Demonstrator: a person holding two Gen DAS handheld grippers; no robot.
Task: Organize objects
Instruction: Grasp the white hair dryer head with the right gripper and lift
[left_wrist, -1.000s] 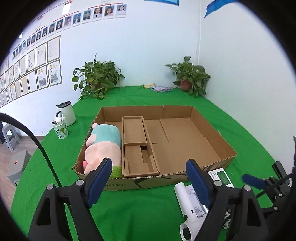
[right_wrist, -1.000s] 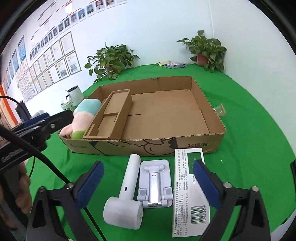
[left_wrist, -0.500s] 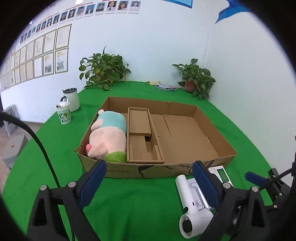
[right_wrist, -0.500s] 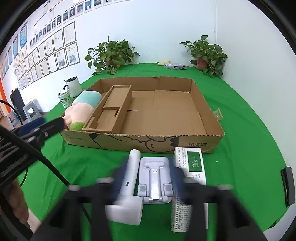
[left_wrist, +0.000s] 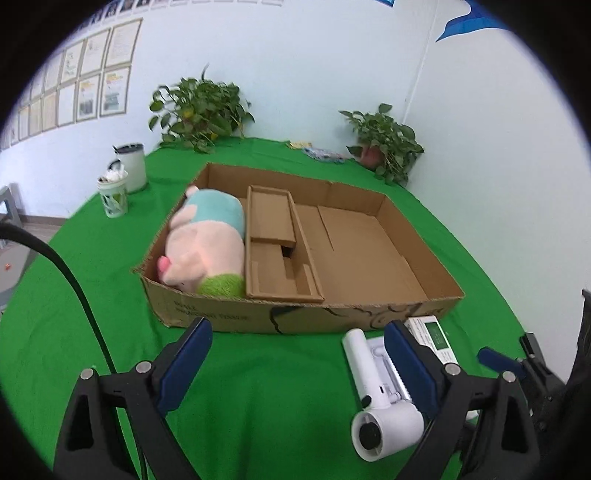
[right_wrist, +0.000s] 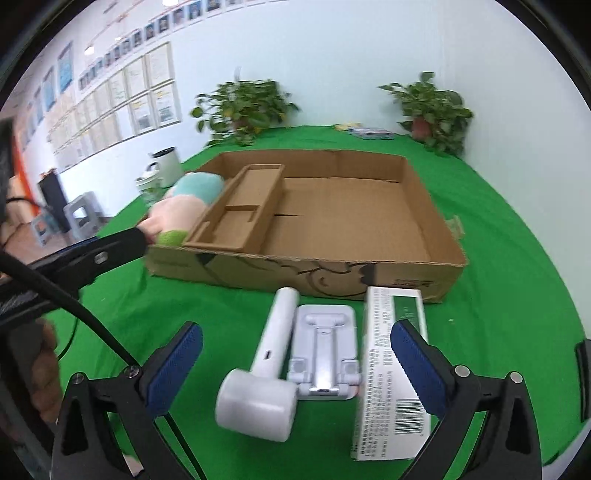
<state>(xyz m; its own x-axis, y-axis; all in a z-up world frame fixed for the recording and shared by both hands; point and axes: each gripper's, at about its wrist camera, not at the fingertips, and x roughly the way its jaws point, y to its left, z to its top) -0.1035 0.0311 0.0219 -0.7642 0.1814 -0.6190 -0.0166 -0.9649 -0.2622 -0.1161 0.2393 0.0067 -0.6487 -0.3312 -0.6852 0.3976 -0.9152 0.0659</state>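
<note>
A white hair dryer (right_wrist: 264, 373), a flat white folding stand (right_wrist: 323, 350) and a long green-and-white carton (right_wrist: 393, 373) are laid side by side on the green-clothed counter (right_wrist: 498, 295), their long axes pointed toward the shallow cardboard box (right_wrist: 417, 266) just behind. A soft pink toy (left_wrist: 205, 251) is lodged in the box's left compartment. Potted plants (left_wrist: 199, 110) are set against pale walls. The right claw (right_wrist: 295, 365) is opening above the three items, nothing gripped; the left claw (left_wrist: 297, 363) is held wide and empty.

Left gripper (left_wrist: 295, 362), right gripper (right_wrist: 295, 365): black frames, blue ribbed jaws, silver screws, black cable (left_wrist: 74, 280).
</note>
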